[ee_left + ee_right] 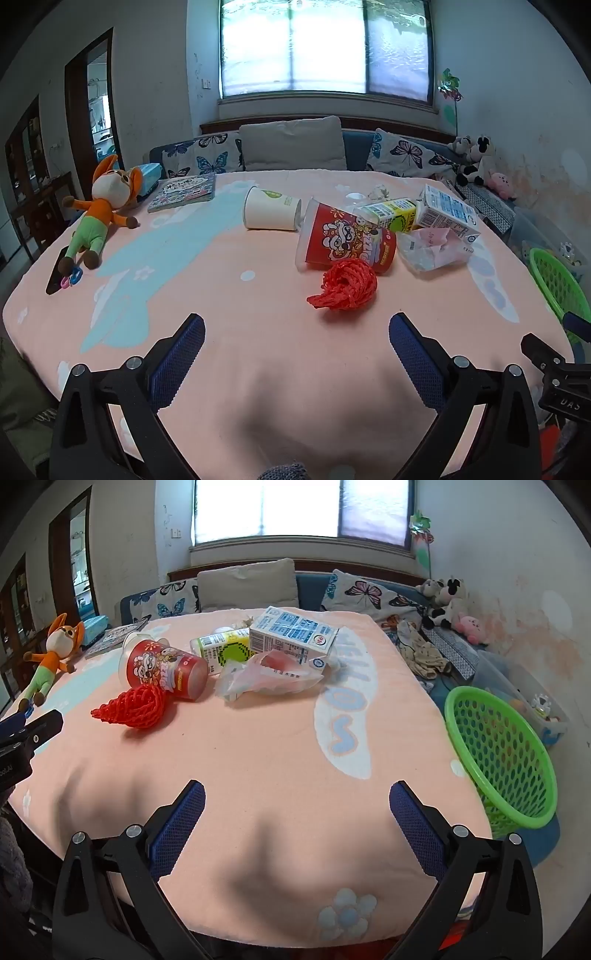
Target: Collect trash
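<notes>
both grippers empty, fingers spread wide: left gripper (296, 332) and right gripper (297, 801) hover over the near edge of the pink blanket (258, 746). trash sits mid-blanket: red mesh net (345, 284) touching red cup (343, 240), white paper cup (269, 214), milk carton (291, 635), probably a crumpled plastic bag (266, 675). green basket (502, 760) off the right edge.

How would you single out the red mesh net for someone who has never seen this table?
Start at the pink tablecloth and find the litter cluster in its middle. The red mesh net lies nearest the viewer, just in front of the tipped red snack cup. It alone is a soft, bunched netting, not a container.
</notes>
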Motion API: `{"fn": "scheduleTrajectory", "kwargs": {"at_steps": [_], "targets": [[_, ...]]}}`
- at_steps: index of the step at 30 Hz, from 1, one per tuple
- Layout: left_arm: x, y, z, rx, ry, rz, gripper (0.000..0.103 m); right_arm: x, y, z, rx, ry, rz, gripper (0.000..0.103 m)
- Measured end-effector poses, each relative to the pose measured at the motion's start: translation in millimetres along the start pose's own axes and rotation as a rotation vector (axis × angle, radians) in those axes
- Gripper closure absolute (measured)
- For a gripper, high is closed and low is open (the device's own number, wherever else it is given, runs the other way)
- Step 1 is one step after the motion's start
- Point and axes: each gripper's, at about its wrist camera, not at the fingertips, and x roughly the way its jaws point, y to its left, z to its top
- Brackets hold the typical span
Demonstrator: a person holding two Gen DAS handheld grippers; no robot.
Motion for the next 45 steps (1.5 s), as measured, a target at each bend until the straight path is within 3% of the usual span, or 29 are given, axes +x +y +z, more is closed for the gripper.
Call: {"fn": "scheduleTrajectory", "kwargs": {"at_steps": [45], "targets": [[15,-4,-4,0.004,0.027,-0.005,0.006,10,5,5,-0.003,0.011,0.006,0.004]]}}
